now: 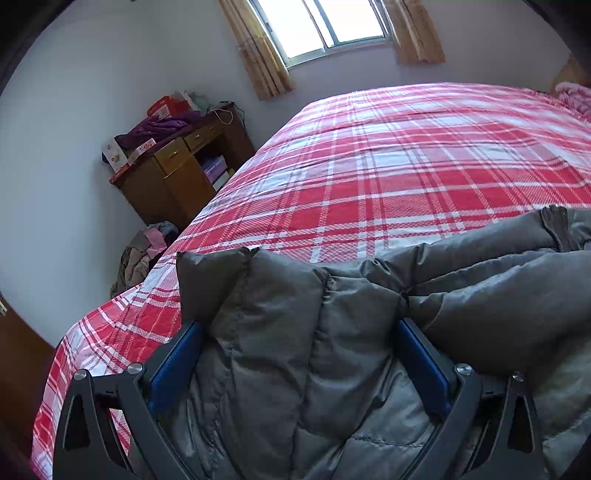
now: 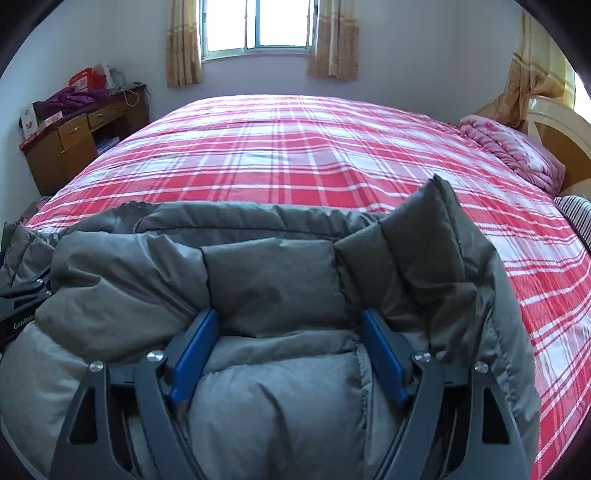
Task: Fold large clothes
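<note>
Grey puffer jacket (image 2: 273, 280), red-white plaid bedspread (image 2: 314, 147), blue fingers (image 2: 192, 354)

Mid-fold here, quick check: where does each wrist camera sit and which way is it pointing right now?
Left wrist: sits behind the left gripper, looking across the grey puffer jacket and plaid bed toward the window and desk; its blue-padded fingers show.
Right wrist: sits behind the right gripper, facing the window squarely, pink blanket to the right; its own fingers and a bit of the left gripper show.
Shared: jacket, bed, window, desk.
</note>
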